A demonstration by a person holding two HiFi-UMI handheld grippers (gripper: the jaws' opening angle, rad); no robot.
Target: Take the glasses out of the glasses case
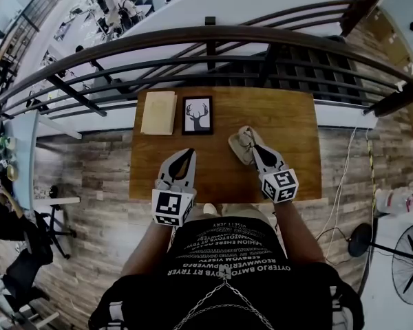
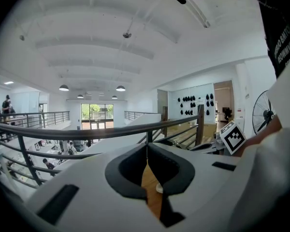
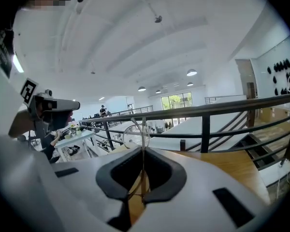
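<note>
1. Glasses (image 3: 135, 135) are pinched in the right gripper (image 3: 144, 151). Its jaws are clenched on the thin wire frame, and one round lens stands above the tips.
2. In the head view the right gripper reaches over the case (image 1: 238, 151), a beige shell lying open on the wooden table (image 1: 296, 115). The glasses show there only as fine wire above the case, too small to tell whether they touch it.
3. The left gripper (image 1: 191, 152) hangs over the near left part of the table, well apart from the case. In the left gripper view its jaws meet tip to tip with nothing between them.
4. A book (image 1: 158, 112) and a framed deer picture (image 1: 197, 114) lie side by side at the table's far edge, left of the case.
5. A dark railing (image 1: 206, 40) runs just beyond the table.
</note>
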